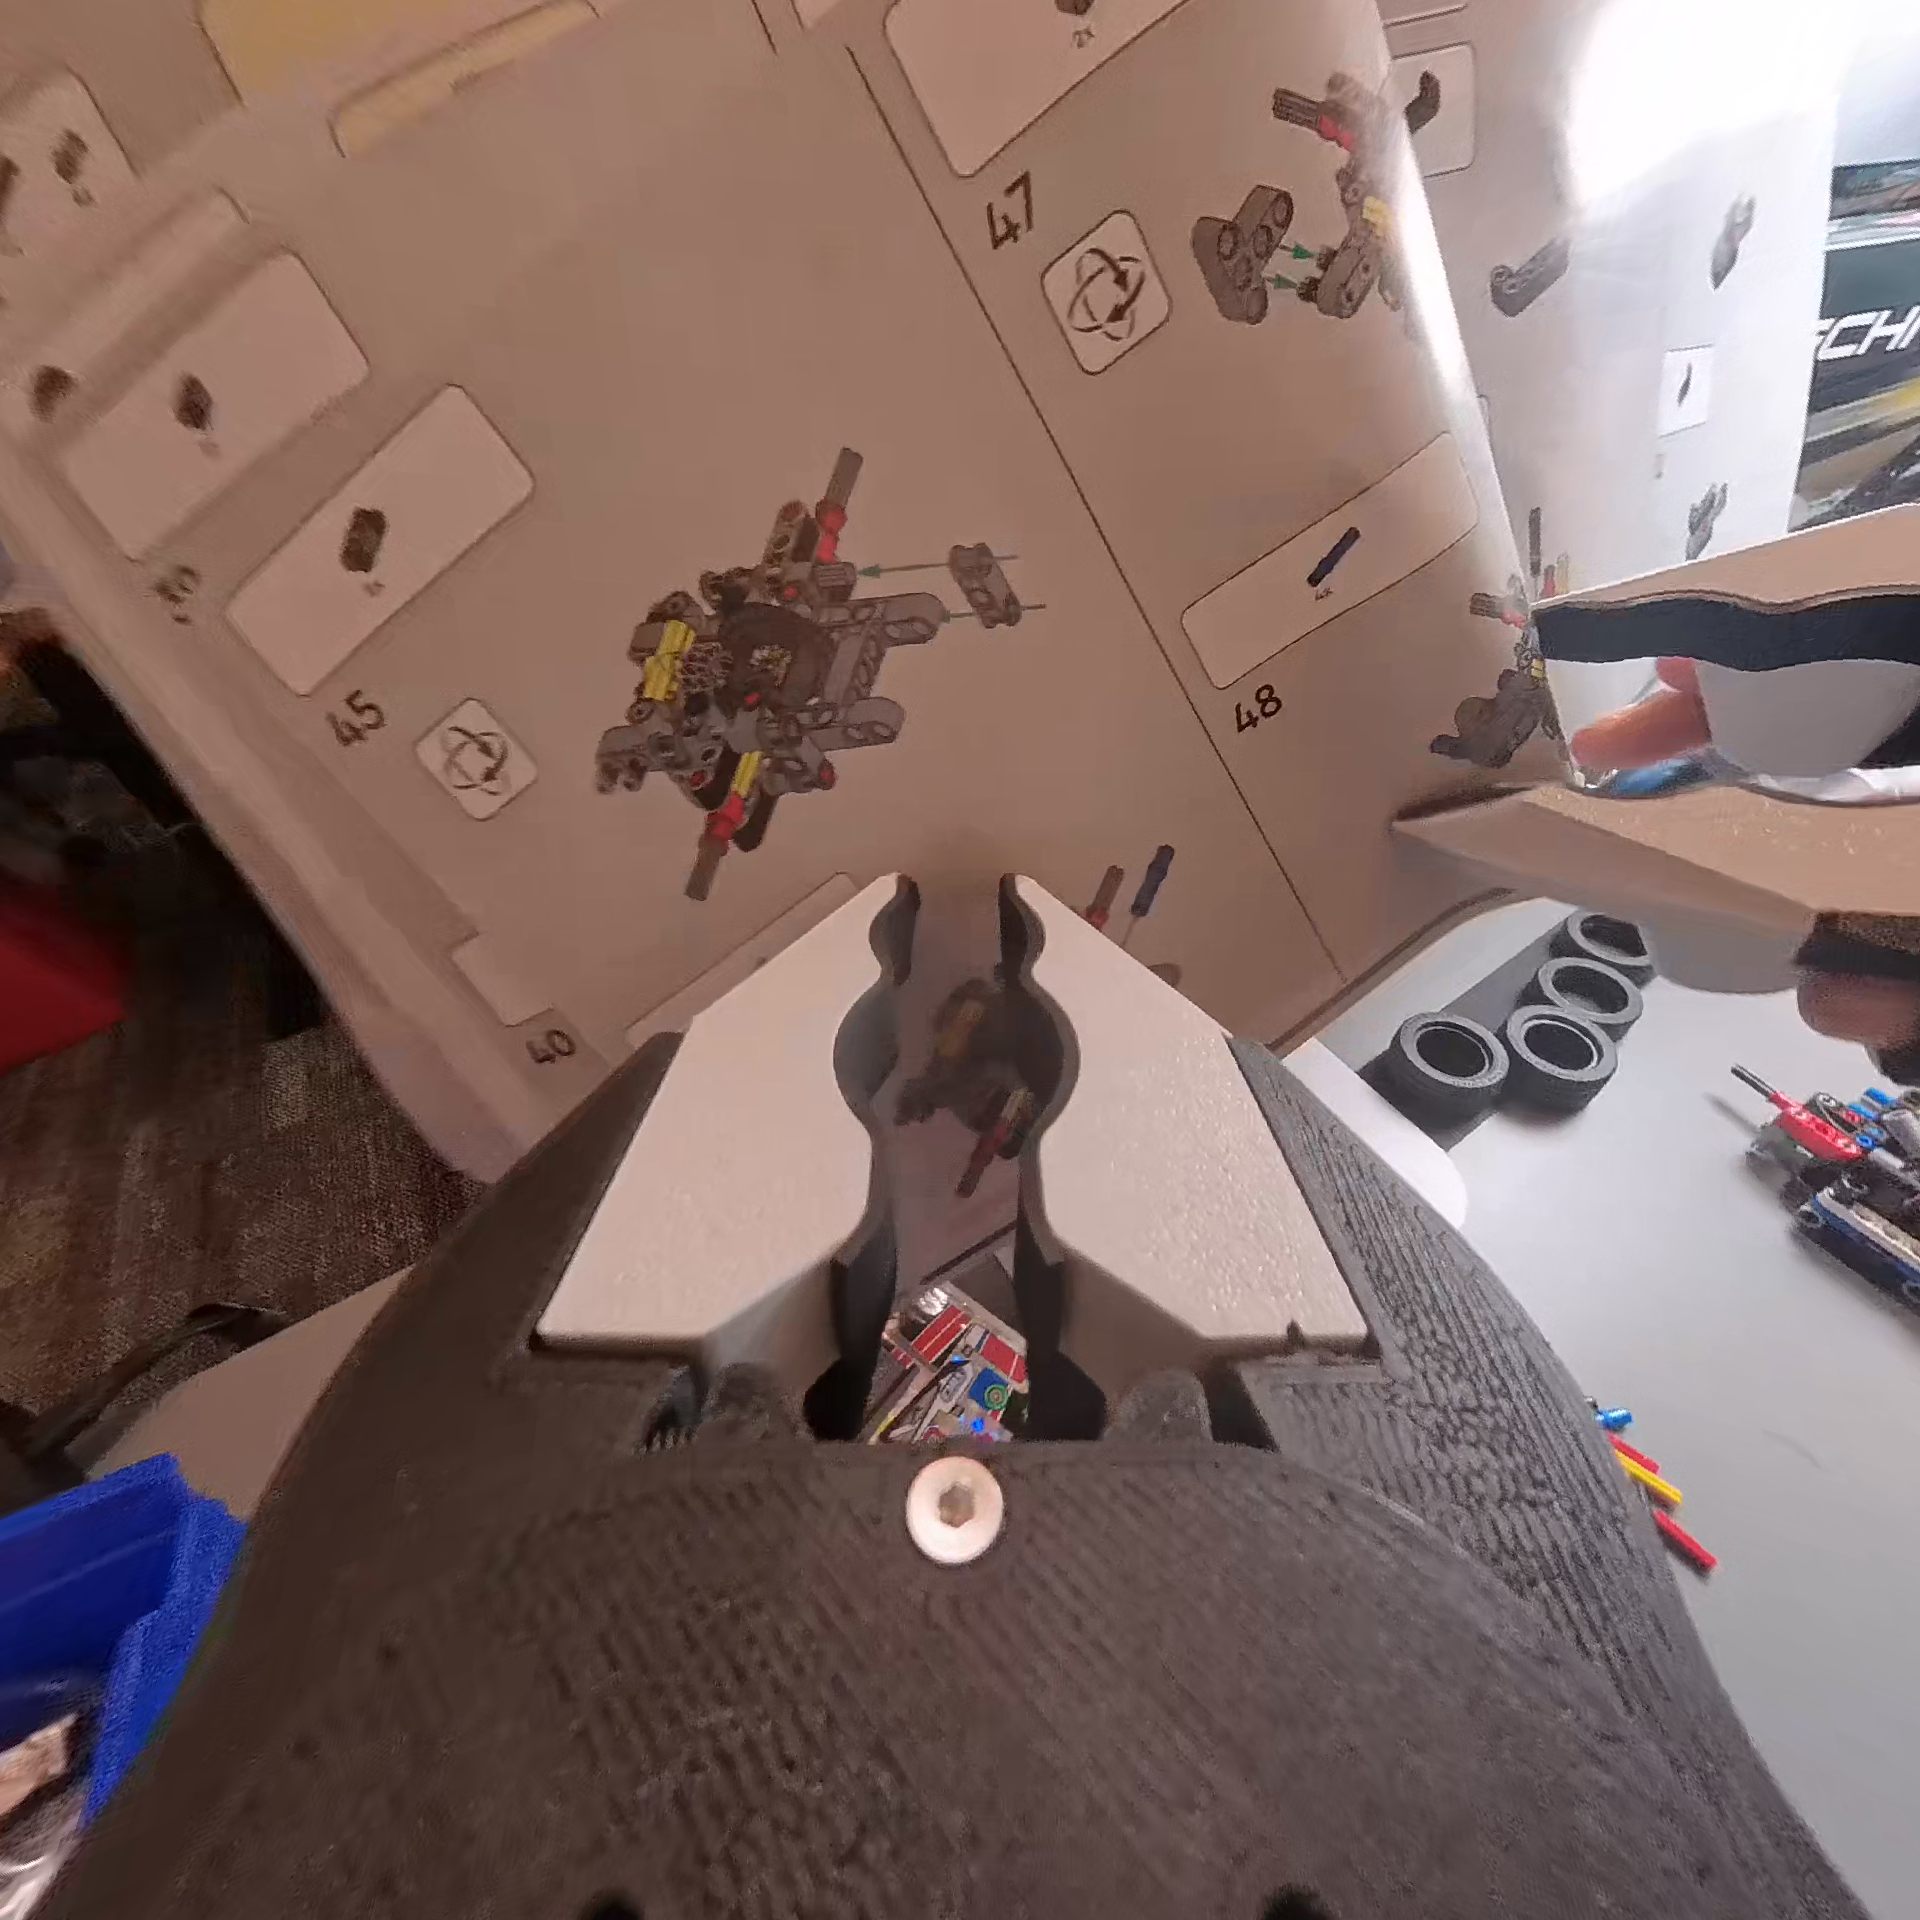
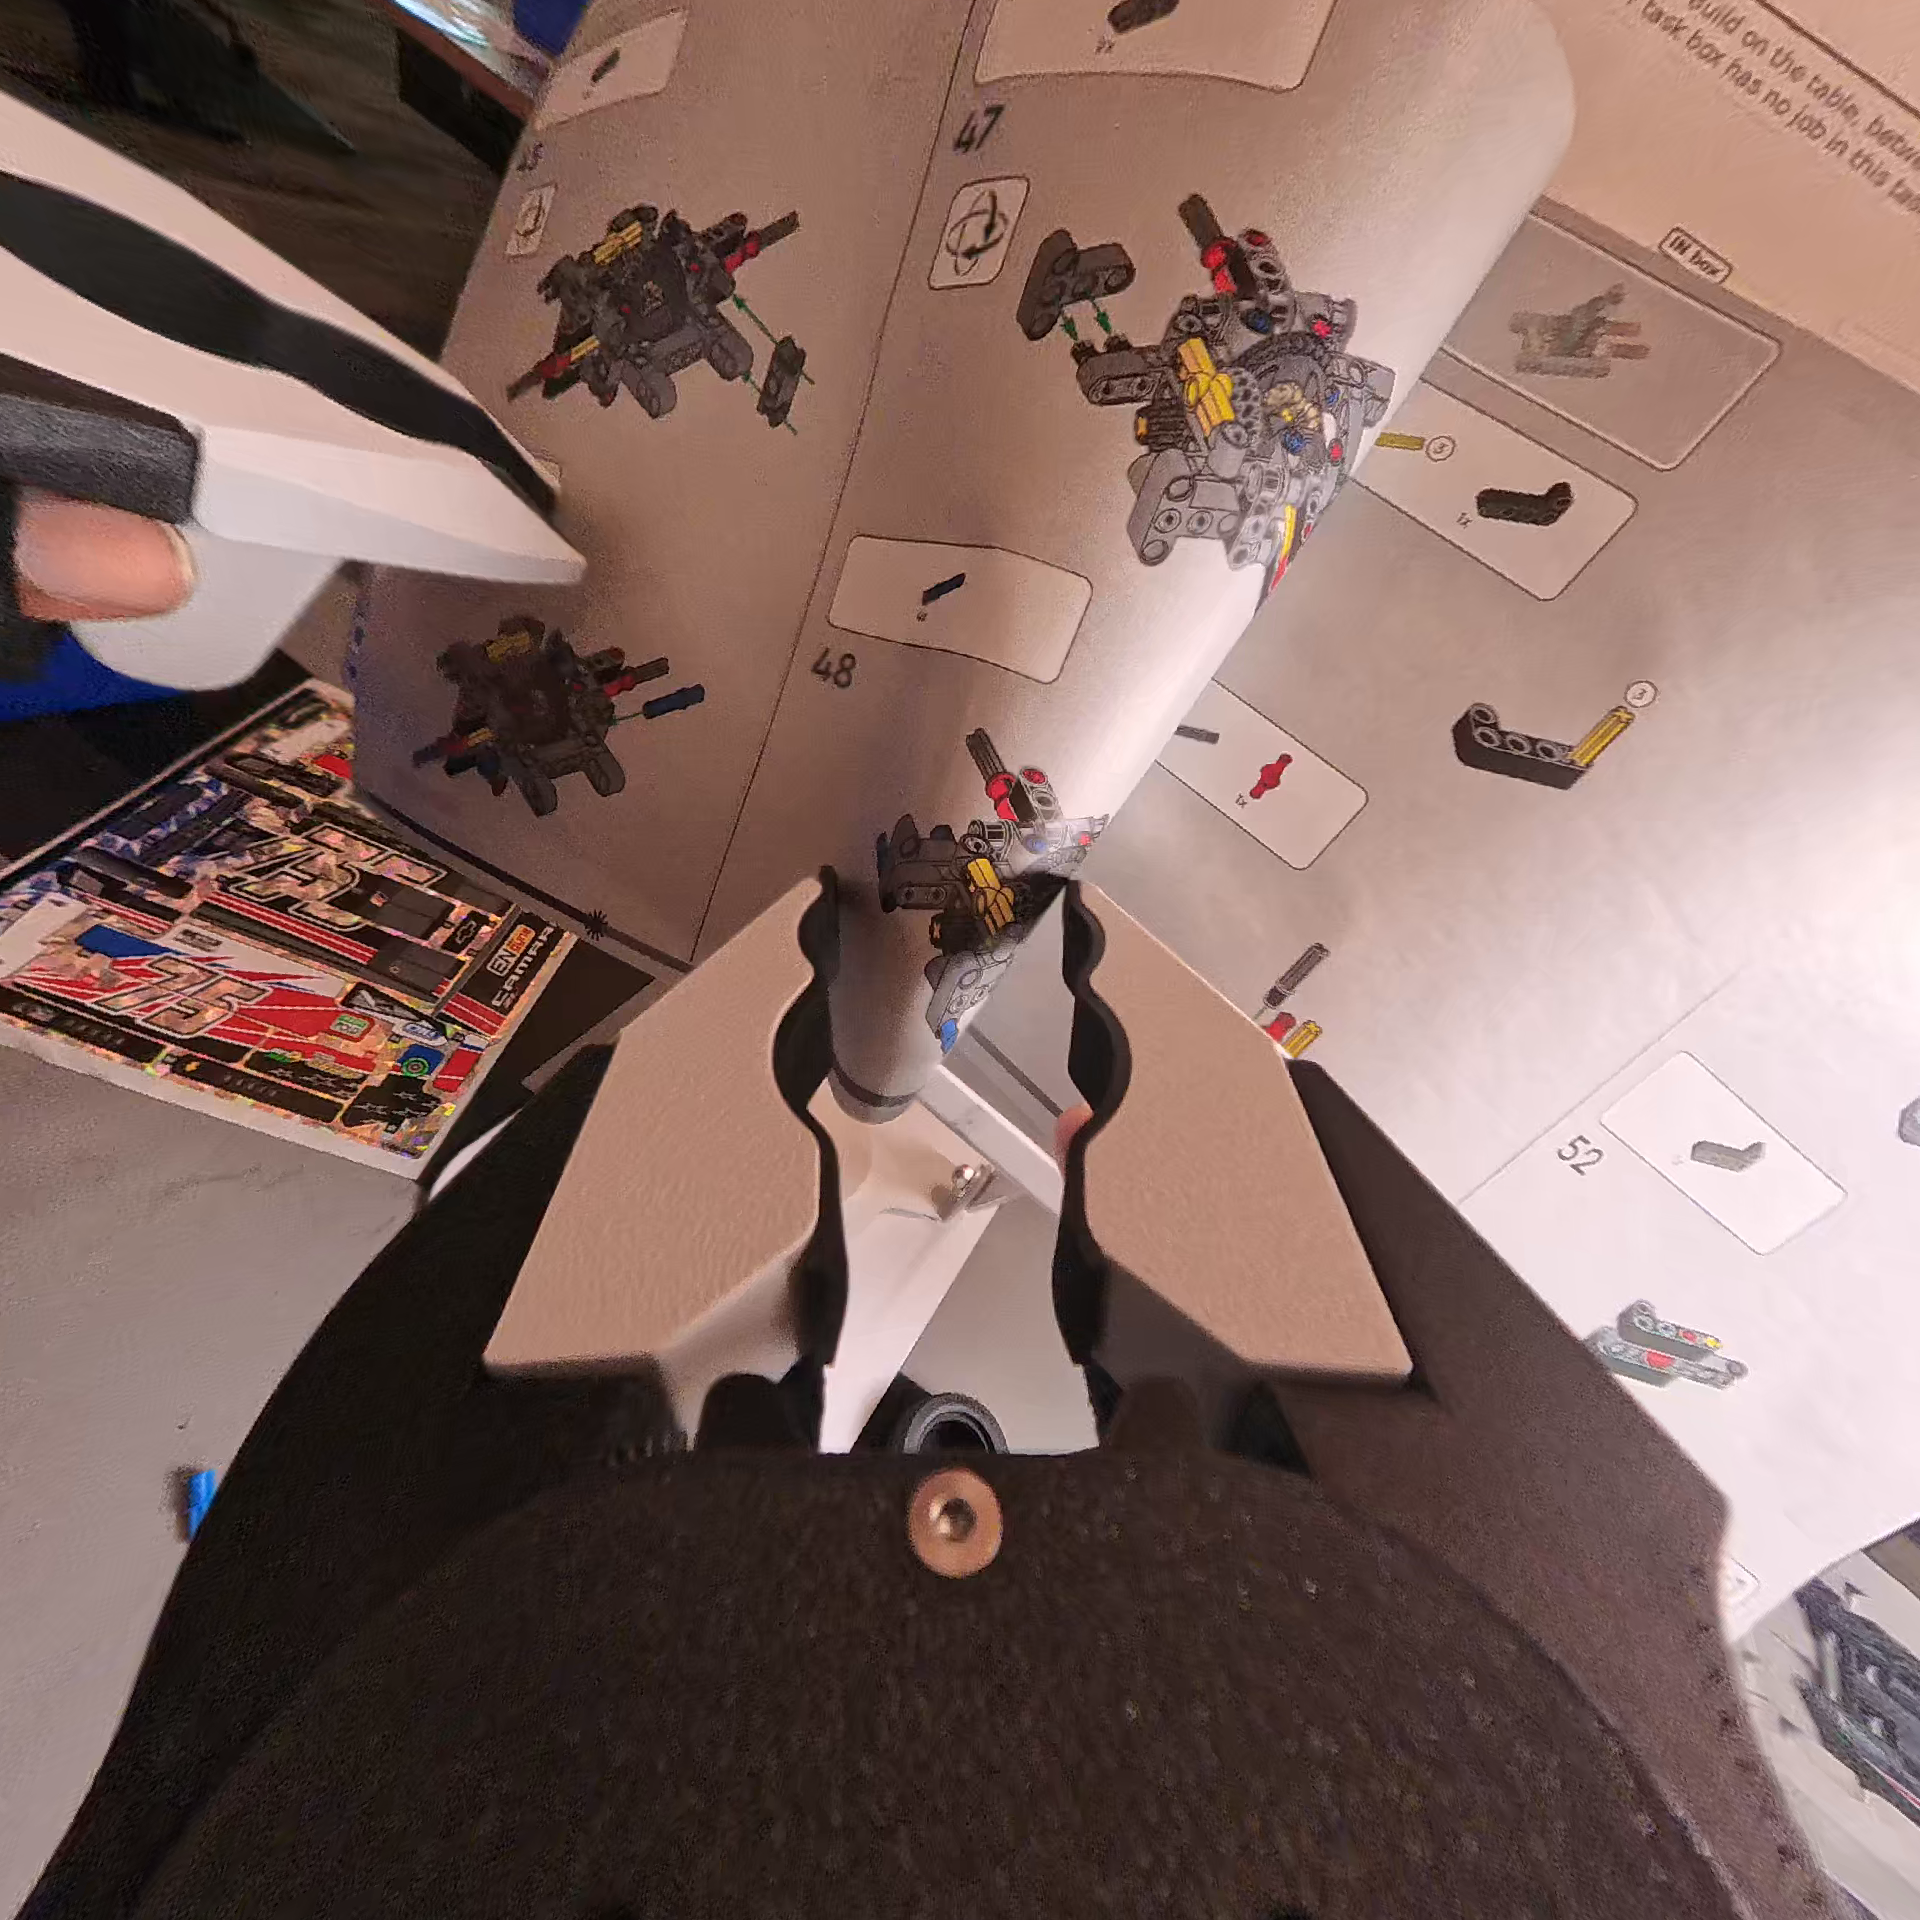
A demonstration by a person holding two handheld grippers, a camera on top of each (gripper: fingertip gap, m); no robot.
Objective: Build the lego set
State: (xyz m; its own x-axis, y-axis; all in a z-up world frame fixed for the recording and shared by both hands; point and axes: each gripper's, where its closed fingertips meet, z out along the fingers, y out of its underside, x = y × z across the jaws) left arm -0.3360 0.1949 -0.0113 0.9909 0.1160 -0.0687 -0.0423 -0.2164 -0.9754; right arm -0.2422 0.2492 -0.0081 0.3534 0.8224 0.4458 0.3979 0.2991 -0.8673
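The left gripper (image 1: 958, 894) has its jaws narrowly parted against the lifted page (image 1: 727, 343) of the instruction booklet (image 2: 1507, 935); whether the pads pinch the sheet cannot be told. The right gripper (image 2: 945, 904) stands open, that page's curled lower edge lying between its fingers, just touching the left pad (image 2: 821, 935), clear of the other. Left of the booklet lies a sticker sheet (image 2: 260, 956); right of it, four black tyres (image 1: 1538, 1018) and a partly built model (image 1: 1849, 1164).
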